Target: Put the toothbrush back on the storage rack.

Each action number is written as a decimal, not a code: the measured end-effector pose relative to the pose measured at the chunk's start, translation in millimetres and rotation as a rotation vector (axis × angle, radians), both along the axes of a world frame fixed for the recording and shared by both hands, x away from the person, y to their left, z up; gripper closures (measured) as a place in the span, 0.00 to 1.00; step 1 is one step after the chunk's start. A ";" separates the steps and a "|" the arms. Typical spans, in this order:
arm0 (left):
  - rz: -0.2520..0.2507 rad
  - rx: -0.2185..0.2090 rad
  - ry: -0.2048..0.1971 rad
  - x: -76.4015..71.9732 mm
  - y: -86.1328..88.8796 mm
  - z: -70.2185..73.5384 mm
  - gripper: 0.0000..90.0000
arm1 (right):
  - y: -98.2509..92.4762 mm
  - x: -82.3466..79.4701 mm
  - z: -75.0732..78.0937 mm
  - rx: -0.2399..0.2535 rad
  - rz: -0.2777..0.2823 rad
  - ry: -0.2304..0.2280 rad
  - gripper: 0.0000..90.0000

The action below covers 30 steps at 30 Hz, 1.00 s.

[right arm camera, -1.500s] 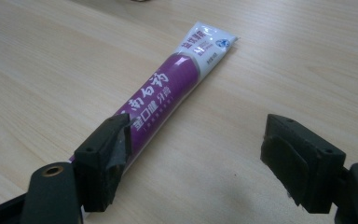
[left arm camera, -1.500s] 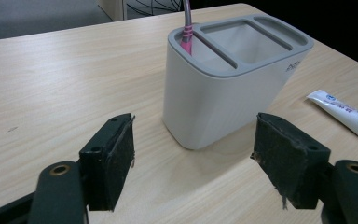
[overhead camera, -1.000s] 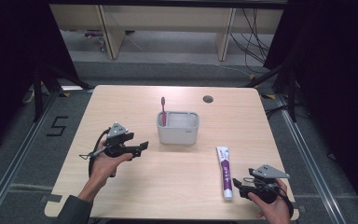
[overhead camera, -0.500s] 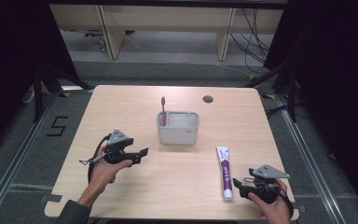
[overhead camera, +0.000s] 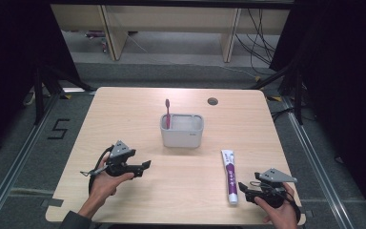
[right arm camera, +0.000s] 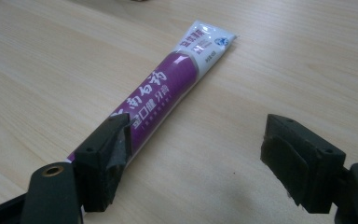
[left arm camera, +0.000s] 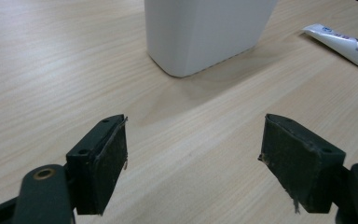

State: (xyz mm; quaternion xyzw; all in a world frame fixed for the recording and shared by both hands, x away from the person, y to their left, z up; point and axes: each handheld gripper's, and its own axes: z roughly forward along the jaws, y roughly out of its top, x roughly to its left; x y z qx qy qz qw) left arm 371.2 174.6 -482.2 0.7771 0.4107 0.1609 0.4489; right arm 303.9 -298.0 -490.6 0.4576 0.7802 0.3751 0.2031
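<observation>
I see the left gripper (overhead camera: 145, 165), jaws just widened and empty, over bare wood near-left of the white plastic holder (overhead camera: 181, 130). Right gripper (overhead camera: 242, 187), jaws apart, flanks the glossy purple-and-white toothpaste tube (overhead camera: 229, 175) near the table's (overhead camera: 124, 109) near-right edge.

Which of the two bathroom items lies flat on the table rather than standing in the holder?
The purple-and-white toothpaste tube lies flat beside the right gripper; the pink toothbrush stands upright in the white holder.
</observation>
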 end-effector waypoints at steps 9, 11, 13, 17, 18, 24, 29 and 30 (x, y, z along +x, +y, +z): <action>-0.011 0.007 0.002 -13.0 3.9 -8.6 0.24 | -0.8 0.4 -0.9 0.016 -0.003 0.009 0.28; -0.019 0.012 0.004 -16.1 4.5 -10.4 0.24 | -1.5 0.2 -0.5 0.002 -0.008 -0.002 0.28; -0.023 0.021 0.003 -20.0 4.7 -11.7 0.24 | -1.3 -0.2 -0.4 0.000 -0.007 -0.004 0.28; -0.047 0.035 0.008 -27.6 6.2 -15.7 0.24 | -0.3 -0.8 -0.9 0.013 -0.003 0.008 0.28; -0.038 0.033 0.008 -29.8 5.5 -16.3 0.24 | -0.5 -0.7 -0.9 0.013 -0.001 0.003 0.28; -0.058 0.045 0.012 -46.2 6.5 -22.1 0.24 | 1.2 -1.0 -1.1 0.015 0.002 0.006 0.28; -0.044 0.037 0.003 -61.5 7.6 -25.9 0.24 | 2.2 -1.7 -0.8 0.029 -0.003 0.020 0.28; -0.054 0.052 0.000 -63.1 9.3 -26.3 0.24 | 4.1 -4.6 0.5 0.038 -0.022 0.047 0.27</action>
